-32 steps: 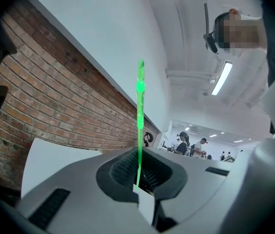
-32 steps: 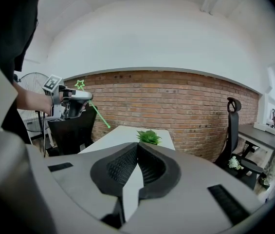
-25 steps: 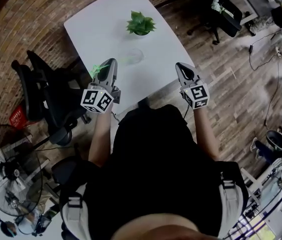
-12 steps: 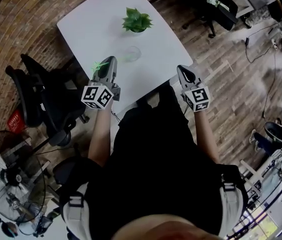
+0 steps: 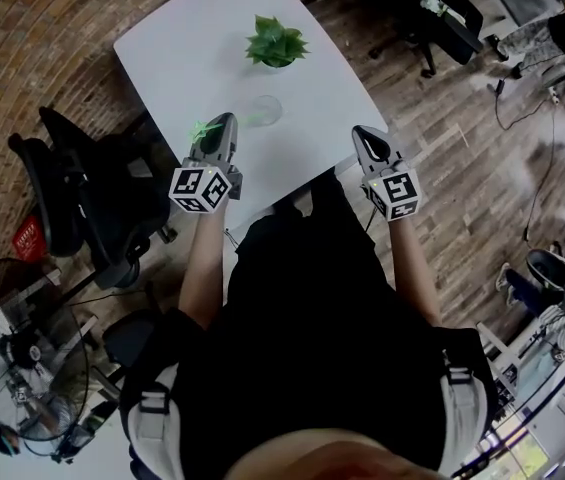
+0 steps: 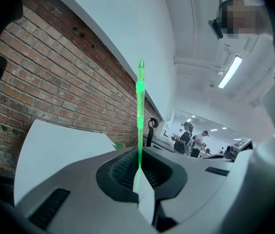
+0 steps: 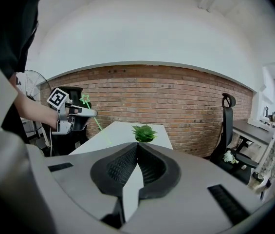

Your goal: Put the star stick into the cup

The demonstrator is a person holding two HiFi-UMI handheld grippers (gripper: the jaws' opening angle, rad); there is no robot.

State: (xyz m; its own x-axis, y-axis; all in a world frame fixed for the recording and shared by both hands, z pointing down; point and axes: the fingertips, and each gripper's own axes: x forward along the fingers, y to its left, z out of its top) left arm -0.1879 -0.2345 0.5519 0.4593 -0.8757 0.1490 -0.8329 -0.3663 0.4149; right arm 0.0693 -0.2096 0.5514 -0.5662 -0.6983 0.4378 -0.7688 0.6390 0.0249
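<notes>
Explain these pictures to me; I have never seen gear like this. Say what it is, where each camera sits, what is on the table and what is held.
No robot here: a person holds a two-jaw gripper in each hand. The head view looks down from a camera on the person's head; the other two cameras ride on the grippers and look along their jaws. On the white table stand a clear cup and a small potted plant. The left gripper is shut on a thin green star stick that slants toward the cup. The right gripper is shut and empty.
</notes>
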